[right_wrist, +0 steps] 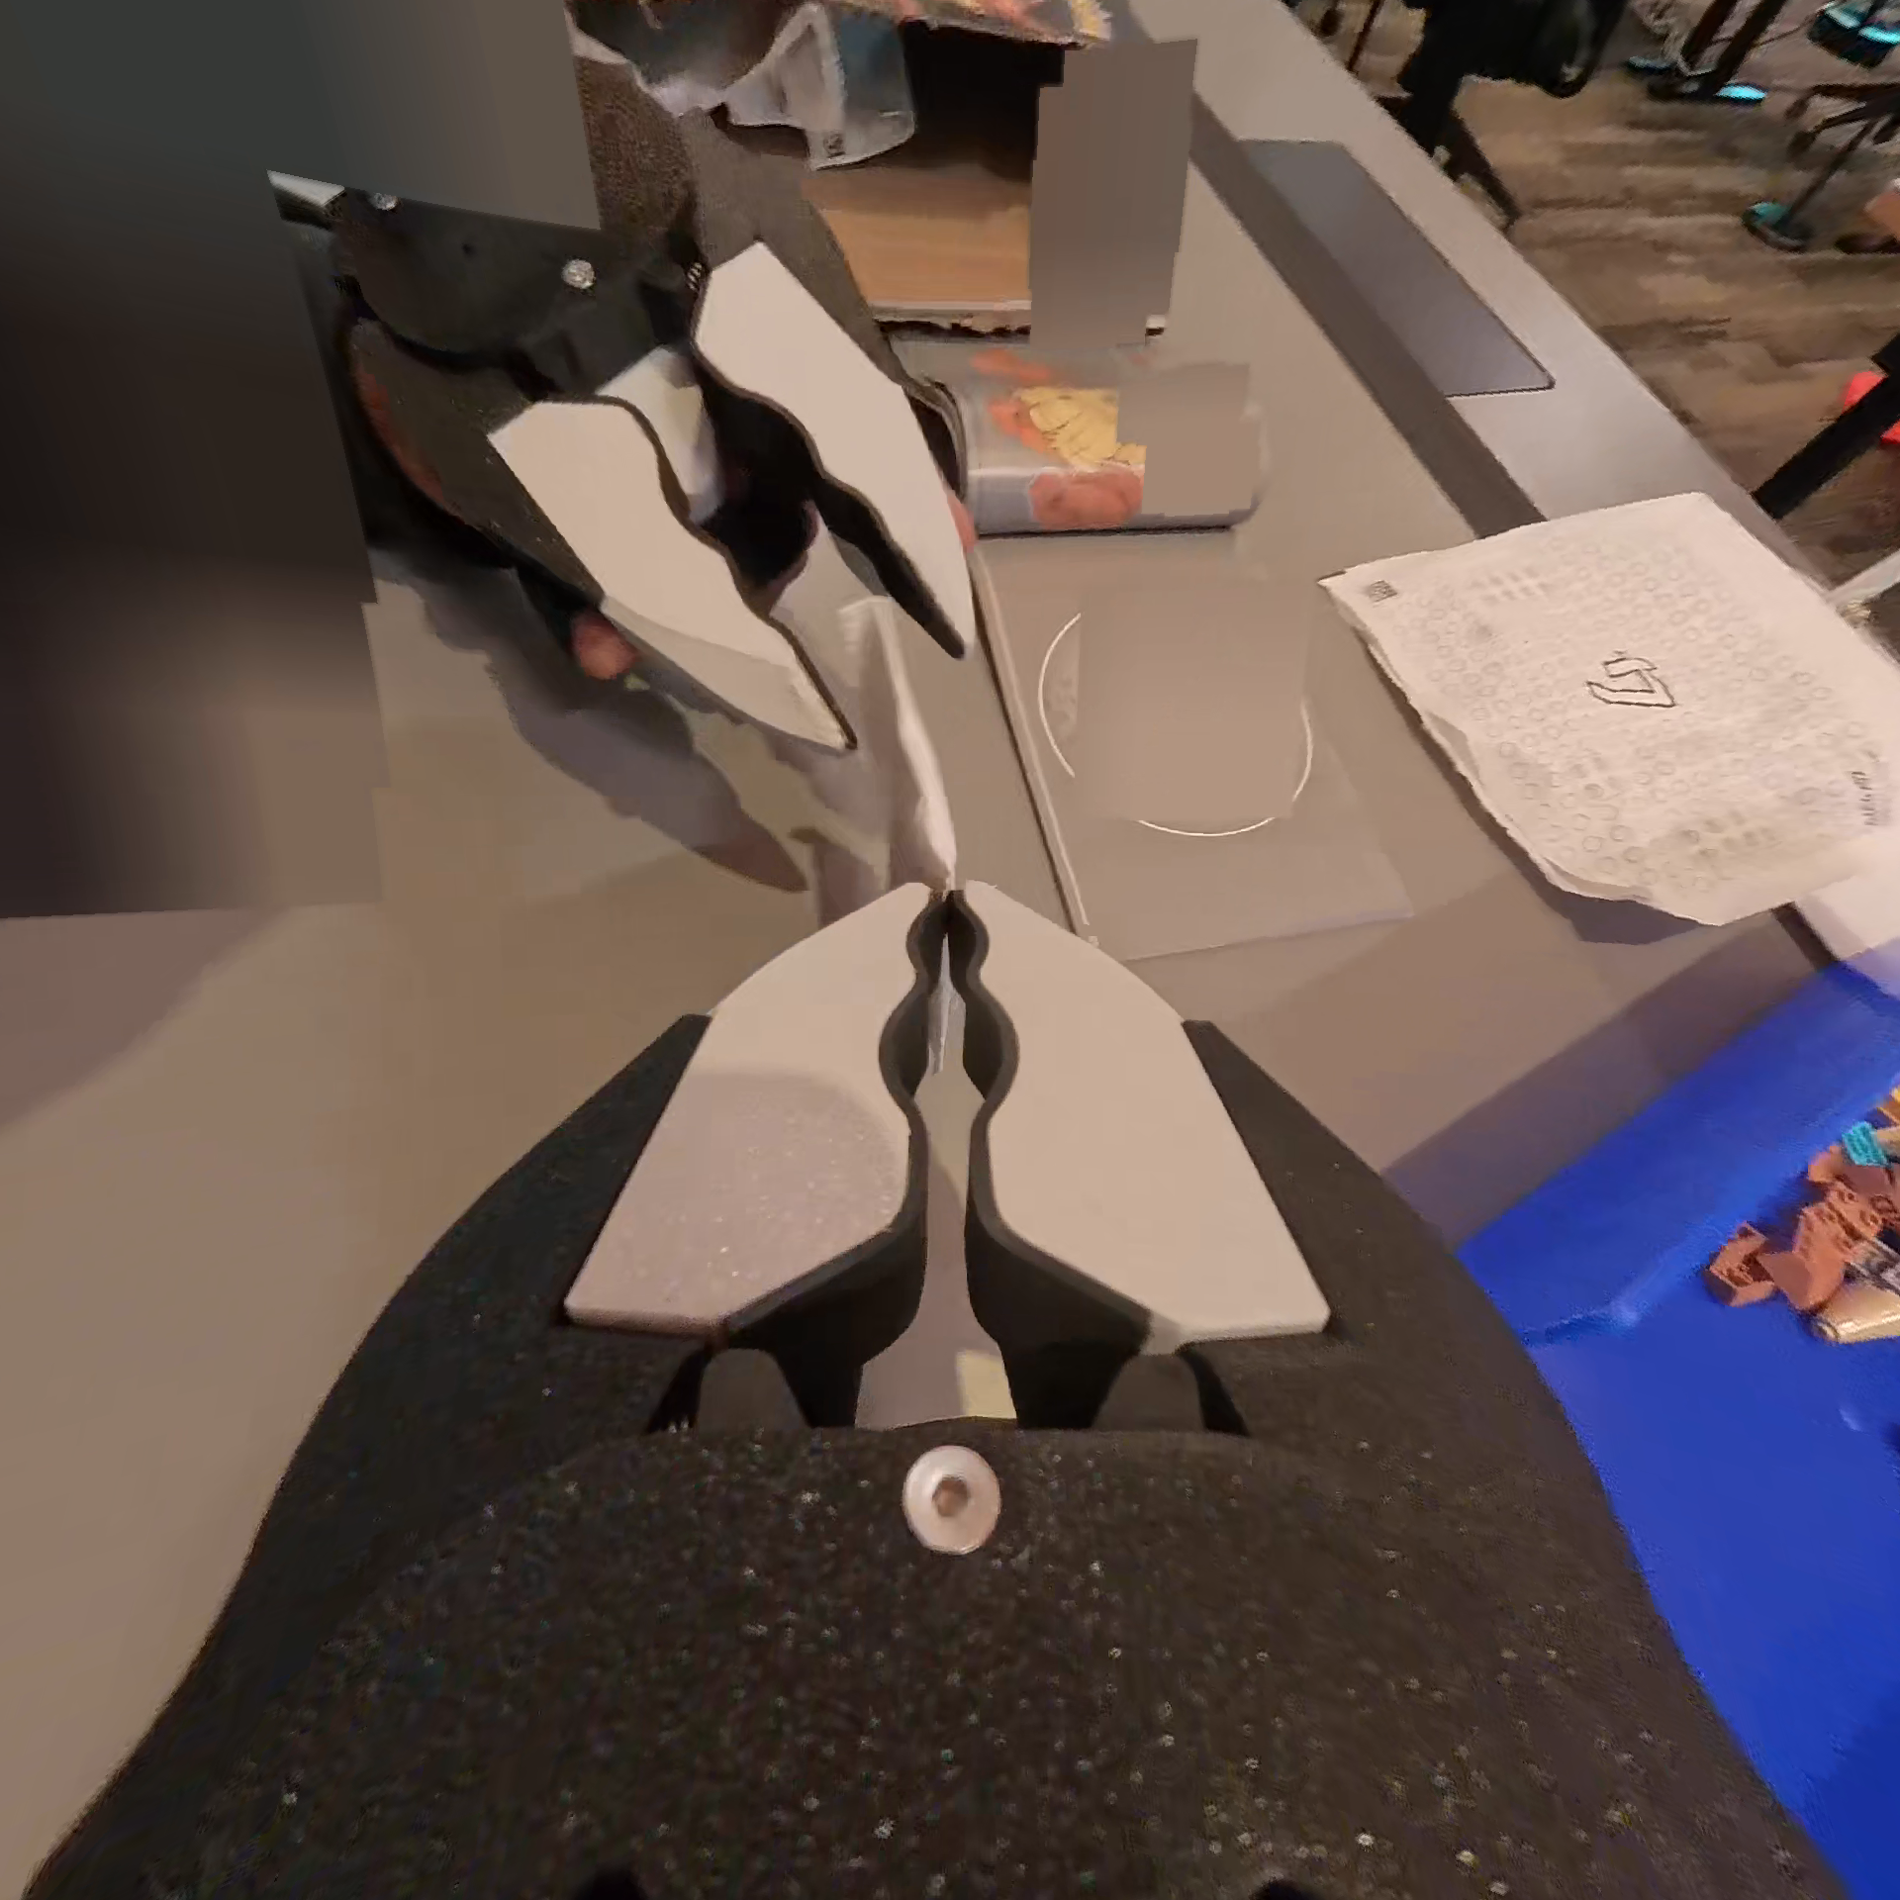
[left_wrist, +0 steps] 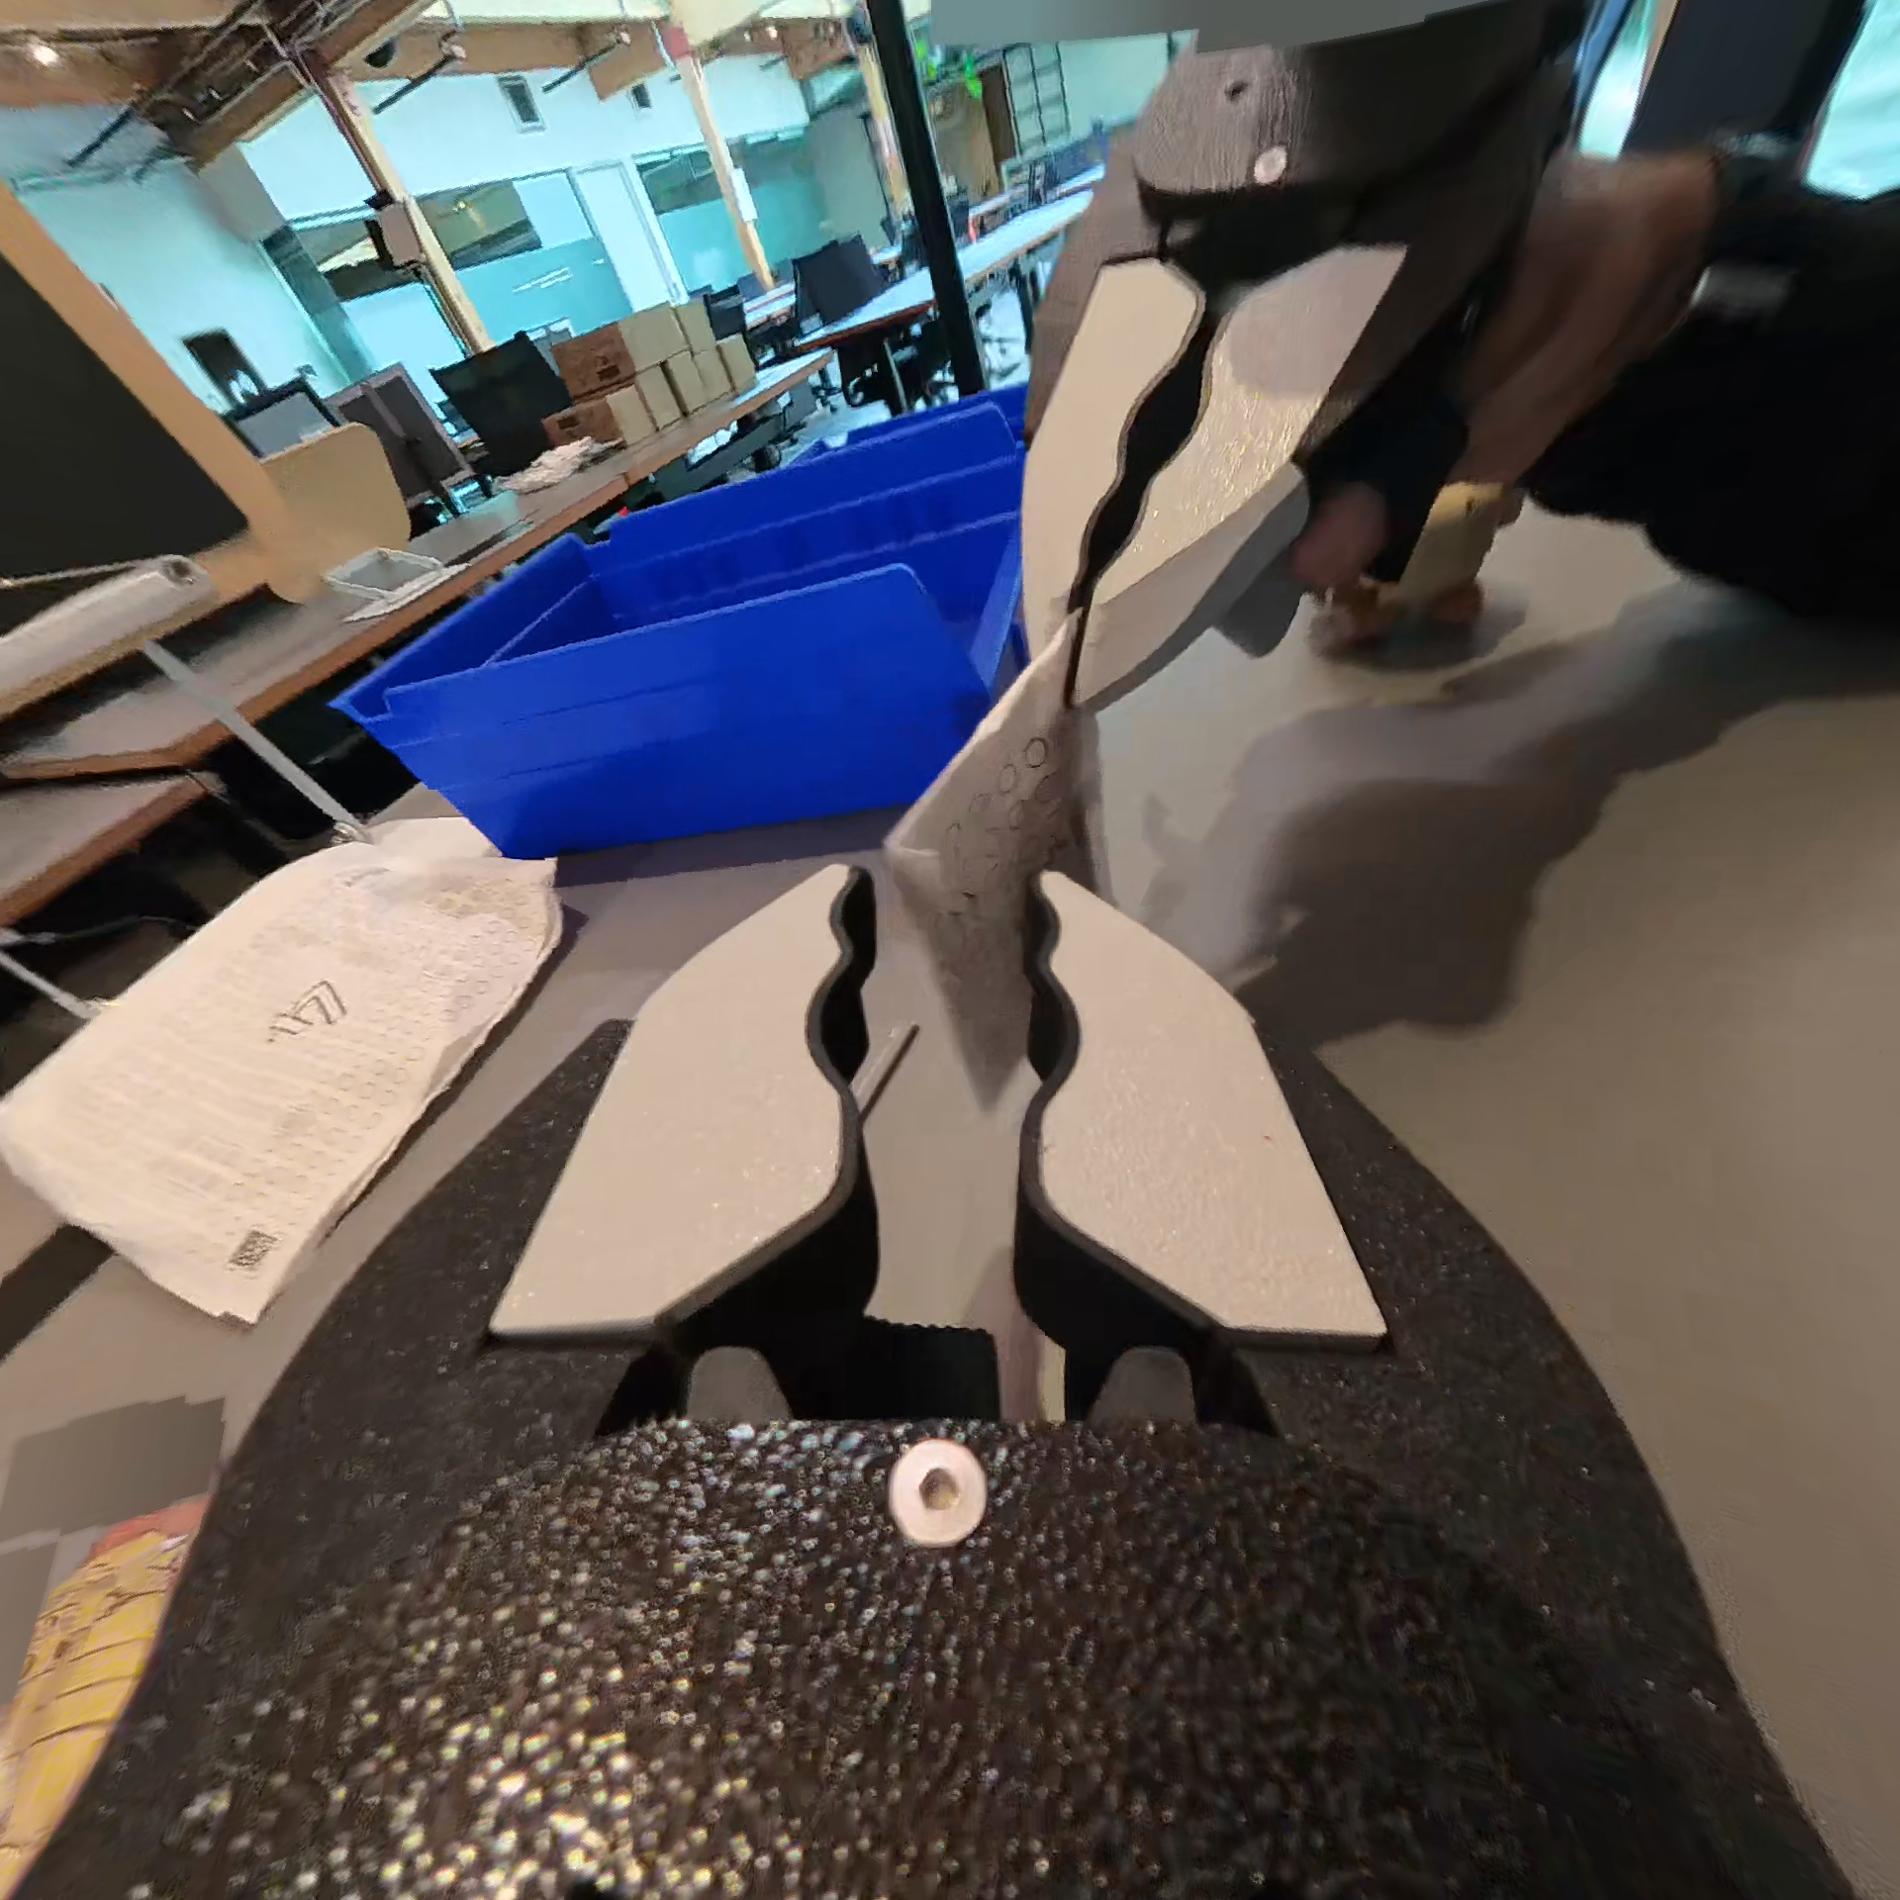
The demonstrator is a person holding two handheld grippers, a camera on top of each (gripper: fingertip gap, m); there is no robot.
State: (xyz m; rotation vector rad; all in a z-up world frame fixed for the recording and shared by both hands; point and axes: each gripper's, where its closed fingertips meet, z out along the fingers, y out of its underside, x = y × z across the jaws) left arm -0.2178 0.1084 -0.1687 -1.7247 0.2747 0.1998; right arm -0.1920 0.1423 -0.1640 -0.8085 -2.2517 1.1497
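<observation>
Your right gripper (right_wrist: 948, 905) pinched the paper towel (right_wrist: 910, 740) at its tips; your left gripper (left_wrist: 951, 894) stood spread around its far end, unpressed. Gripped so near the edge, it risked tearing or slipping free above the worktop (right_wrist: 308, 1080).

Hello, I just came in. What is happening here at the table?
A person works two handheld grippers over a grey table. The right gripper is shut on one end of a white paper towel with a ring pattern. The towel's other end hangs between the open fingers of the left gripper. A second paper towel lies flat beside blue bins.
</observation>
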